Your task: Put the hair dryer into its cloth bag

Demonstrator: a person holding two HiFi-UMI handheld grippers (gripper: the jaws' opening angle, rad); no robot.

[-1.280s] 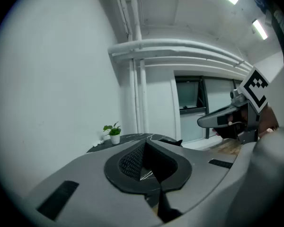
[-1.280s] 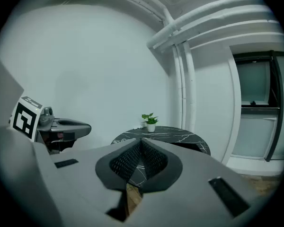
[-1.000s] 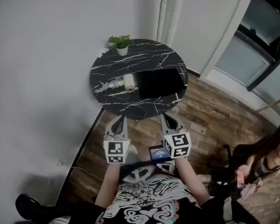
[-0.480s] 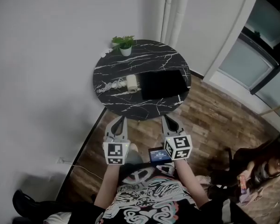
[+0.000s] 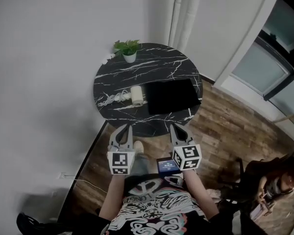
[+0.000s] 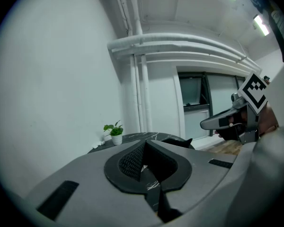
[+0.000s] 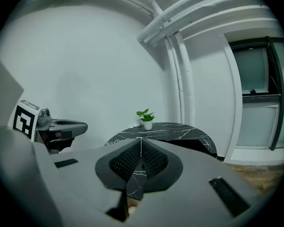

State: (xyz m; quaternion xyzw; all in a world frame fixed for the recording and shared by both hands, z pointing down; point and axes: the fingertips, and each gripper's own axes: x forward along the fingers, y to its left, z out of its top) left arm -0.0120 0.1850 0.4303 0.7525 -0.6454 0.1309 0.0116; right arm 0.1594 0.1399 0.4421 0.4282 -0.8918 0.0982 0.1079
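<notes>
Round table (image 5: 157, 67), black marble-look top with white veining, stands on a wood-plank floor (image 5: 220, 126) close to a white wall (image 5: 44, 82). Four items lie on the top. A small potted plant (image 5: 128, 49) stands upright at the far rim, with a small pale object (image 5: 108, 58), too small to identify, just to its left at the edge. A cream hair dryer (image 5: 137, 96) lies left of centre, its white cord (image 5: 111, 100) bunched loosely towards the left rim. A black cloth bag (image 5: 172, 96) lies flat just beside the dryer on the right, reaching nearly to the right rim; contact between the two cannot be confirmed.
</notes>
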